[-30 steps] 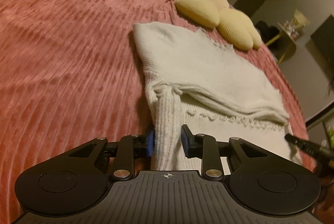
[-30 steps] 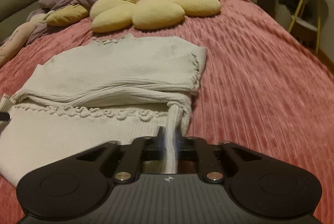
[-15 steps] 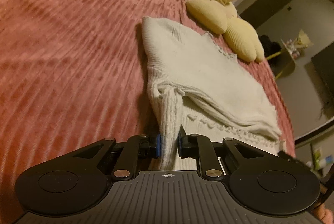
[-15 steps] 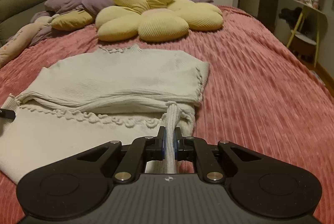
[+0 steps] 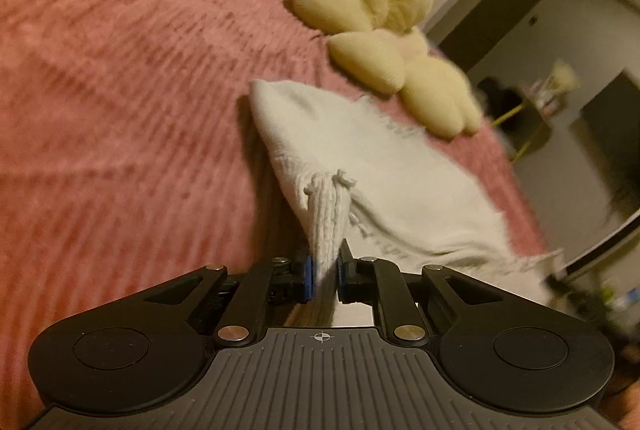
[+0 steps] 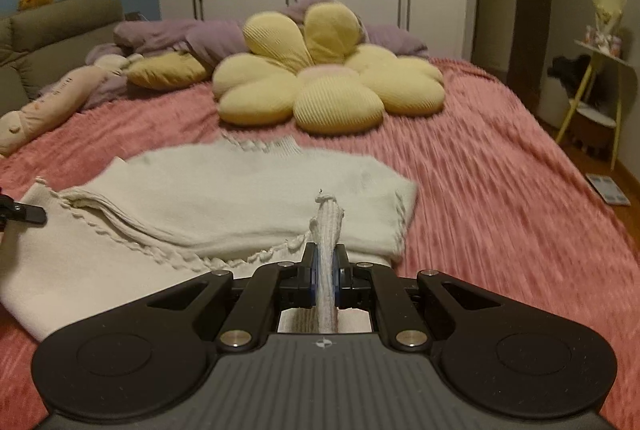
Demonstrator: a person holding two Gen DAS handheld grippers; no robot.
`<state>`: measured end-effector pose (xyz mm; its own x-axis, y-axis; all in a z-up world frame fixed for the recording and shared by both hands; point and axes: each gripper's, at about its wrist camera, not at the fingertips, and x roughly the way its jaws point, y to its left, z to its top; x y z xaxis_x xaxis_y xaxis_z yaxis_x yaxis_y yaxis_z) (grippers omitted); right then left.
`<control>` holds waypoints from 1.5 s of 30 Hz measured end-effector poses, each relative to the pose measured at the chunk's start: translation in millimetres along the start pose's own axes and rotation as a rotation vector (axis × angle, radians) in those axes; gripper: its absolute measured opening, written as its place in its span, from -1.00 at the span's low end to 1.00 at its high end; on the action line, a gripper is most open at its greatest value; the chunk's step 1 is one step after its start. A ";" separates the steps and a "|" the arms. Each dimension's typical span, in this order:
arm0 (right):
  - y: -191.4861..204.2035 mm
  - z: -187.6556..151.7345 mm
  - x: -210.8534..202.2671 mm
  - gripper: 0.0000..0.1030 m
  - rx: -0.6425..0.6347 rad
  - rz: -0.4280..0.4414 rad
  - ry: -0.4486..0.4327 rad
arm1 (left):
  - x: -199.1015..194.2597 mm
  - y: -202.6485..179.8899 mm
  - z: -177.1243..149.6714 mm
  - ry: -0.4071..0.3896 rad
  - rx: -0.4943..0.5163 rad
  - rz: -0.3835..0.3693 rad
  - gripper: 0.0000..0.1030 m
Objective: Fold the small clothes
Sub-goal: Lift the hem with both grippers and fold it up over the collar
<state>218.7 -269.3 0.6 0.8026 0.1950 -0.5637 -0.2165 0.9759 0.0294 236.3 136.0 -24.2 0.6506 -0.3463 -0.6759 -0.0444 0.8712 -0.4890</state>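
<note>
garment: a cream knit sweater [image 6: 248,189] lies on the bed [image 6: 500,189], roughly mid-bed, collar end toward the flower pillow [image 6: 328,89], hem end nearest the cameras. Already folded partway, with an upper layer lying over a lower one.

left gripper: the left gripper [image 5: 323,272] is pinched tight on a bunched ribbed corner of the sweater, cloth squeezed between its blue pads [image 5: 307,276].

right gripper: same deal, the right gripper [image 6: 325,272] is clamped narrow on the other near corner, a ribbed tuft poking up between its jaws.

key relation: the rest of the sweater runs straight ahead of both grippers, toward the pillow. The held hem edge runs crosswise between them, left corner to right corner. Neither hand looks closer than the other, each owns its own corner. So my guess is the next move carries that near edge forward over the body toward the collar, both hands together.

materials: soft, floppy knit, ribbed at the cuffs and hem, with a little scalloped trim along the folded edge. It'll probably sag between the two grips.

bed cover: pink, fuzzy, ridged plush, which looks grabby enough to drag the bottom layer.

pillow: yellow corduroy-ish petals, puffy, just beyond the collar.
</note>
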 end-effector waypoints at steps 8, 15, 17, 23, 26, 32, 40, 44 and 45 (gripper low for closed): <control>-0.1 -3.2 2.6 -0.87 0.015 -0.006 0.018 | 6.8 17.6 -5.9 -0.014 -0.068 0.054 -0.67; -3.3 -10.2 4.6 -0.87 0.038 -0.009 0.040 | 7.1 15.2 -4.9 -0.012 -0.051 0.029 -0.66; -2.3 -12.1 6.4 -0.87 0.039 -0.009 0.046 | 5.5 9.3 -6.8 -0.032 -0.018 0.045 -0.73; -0.8 -12.4 0.8 -0.87 0.040 -0.002 0.037 | -6.1 -4.8 -5.0 -0.066 0.025 -0.021 -0.79; -1.2 -6.7 -5.6 -0.87 0.042 0.006 0.018 | -14.4 -10.6 3.9 -0.081 0.021 -0.056 -0.79; -4.6 22.8 -9.0 -0.87 0.035 -0.016 -0.060 | -20.4 -27.1 46.8 -0.170 0.052 -0.085 -0.80; -25.7 58.8 70.6 -0.87 0.105 -0.090 -0.015 | 53.5 -23.0 91.1 -0.134 0.075 0.036 -0.80; -35.9 43.8 120.9 -0.83 0.138 -0.111 0.123 | 89.7 -13.6 79.3 -0.012 0.088 0.075 -0.64; -36.7 38.9 125.3 -0.82 0.143 -0.115 0.144 | 90.4 -11.0 73.9 -0.005 0.091 0.052 -0.44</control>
<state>348.8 -276.8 -39.0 0.7275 0.0754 -0.6820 -0.0386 0.9969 0.0690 351.6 120.8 -39.2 0.6526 -0.2980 -0.6966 -0.0099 0.9160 -0.4011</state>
